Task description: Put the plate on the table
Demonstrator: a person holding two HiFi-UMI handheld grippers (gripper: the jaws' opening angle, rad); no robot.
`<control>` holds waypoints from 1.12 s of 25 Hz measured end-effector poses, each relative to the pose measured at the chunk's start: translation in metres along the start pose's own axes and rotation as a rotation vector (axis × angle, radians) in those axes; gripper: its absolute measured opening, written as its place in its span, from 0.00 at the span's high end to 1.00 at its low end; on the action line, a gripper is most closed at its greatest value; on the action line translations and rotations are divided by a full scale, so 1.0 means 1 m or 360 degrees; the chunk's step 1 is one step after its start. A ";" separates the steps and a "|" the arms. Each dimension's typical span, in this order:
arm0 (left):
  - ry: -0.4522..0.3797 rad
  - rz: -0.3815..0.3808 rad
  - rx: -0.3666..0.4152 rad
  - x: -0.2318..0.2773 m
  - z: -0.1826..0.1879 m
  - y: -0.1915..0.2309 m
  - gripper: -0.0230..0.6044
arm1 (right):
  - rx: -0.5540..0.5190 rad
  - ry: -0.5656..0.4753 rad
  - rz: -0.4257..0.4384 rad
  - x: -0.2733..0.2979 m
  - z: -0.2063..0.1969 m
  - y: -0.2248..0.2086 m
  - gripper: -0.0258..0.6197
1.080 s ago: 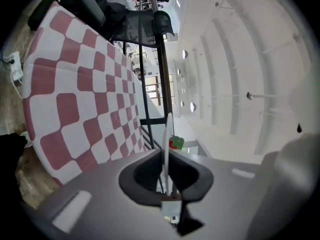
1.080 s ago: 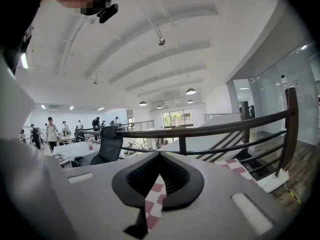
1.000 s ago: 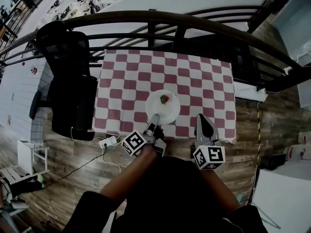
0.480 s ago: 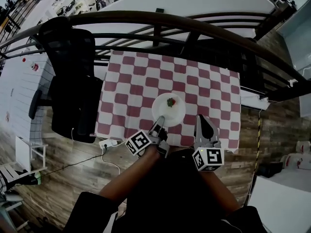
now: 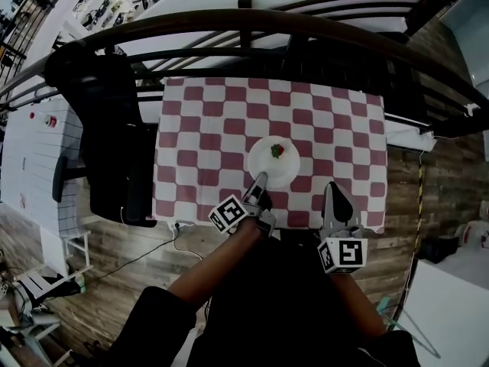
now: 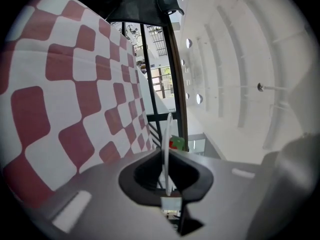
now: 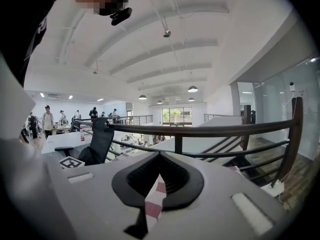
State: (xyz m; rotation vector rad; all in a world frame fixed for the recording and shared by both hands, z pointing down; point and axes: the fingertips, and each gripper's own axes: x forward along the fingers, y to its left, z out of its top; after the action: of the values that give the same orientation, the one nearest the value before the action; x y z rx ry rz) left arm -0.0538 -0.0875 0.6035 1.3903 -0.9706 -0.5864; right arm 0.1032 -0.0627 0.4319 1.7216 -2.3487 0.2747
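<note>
Plate (image 5: pixel 272 165) has shifted further in from the near edge over the last second and sits lower, now roughly mid-cloth. Your left gripper (image 5: pixel 260 180) has come with it, jaws pinched tight on the near rim; its own view shows the rim edge-on (image 6: pixel 166 149) between them, parallel to the checked tablecloth (image 5: pixel 202 128). I can't tell if the base is touching the cloth yet. My read: placement is nearly done, with only set-down and release left.

Your right gripper (image 5: pixel 335 189) has its jaws together and empty, hanging over the near table edge right of the plate, apart from it.

Room: bare cloth all round the plate, so there's no crowding. The red-and-green bit (image 5: pixel 277 150) rides on the far side, so keep the plate level. Railing (image 5: pixel 252 23) is well beyond the far edge, black chair (image 5: pixel 107 128) off to the left. You can back out straight toward yourself.
</note>
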 end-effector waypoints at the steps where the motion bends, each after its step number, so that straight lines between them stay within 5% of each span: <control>1: -0.0015 0.0007 -0.0006 0.004 0.001 0.004 0.92 | 0.0013 -0.0001 0.0007 0.004 0.001 -0.003 0.96; 22: 0.0037 0.0071 0.0069 0.076 0.005 0.064 0.92 | -0.0071 0.0012 0.0210 0.053 0.016 -0.033 0.96; 28: 0.0024 0.0089 0.0033 0.084 0.006 0.078 0.92 | 0.0086 0.0005 0.0261 0.061 0.009 -0.033 0.96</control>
State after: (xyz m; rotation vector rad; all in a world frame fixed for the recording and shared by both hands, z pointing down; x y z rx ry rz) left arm -0.0307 -0.1496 0.6966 1.3796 -1.0029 -0.5244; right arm 0.1161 -0.1304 0.4411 1.5512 -2.5055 0.3706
